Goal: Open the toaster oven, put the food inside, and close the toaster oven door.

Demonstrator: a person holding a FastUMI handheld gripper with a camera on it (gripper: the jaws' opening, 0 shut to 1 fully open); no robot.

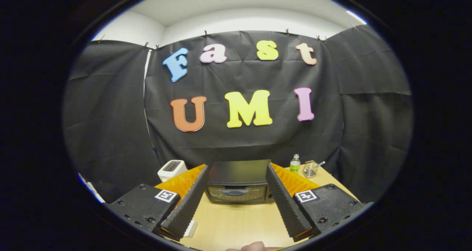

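Black gripper (236, 194): ribbed dark pads, orange finger backs, square tags, screws.

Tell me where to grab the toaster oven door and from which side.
Take the dark handle across the top of the closed door on the toaster oven, coming straight from the front. The handle faces the open gripper and sits between its fingers' line, so a forward approach probably fits.

Toaster oven (238, 186) sides behind claw (236, 192) fingers
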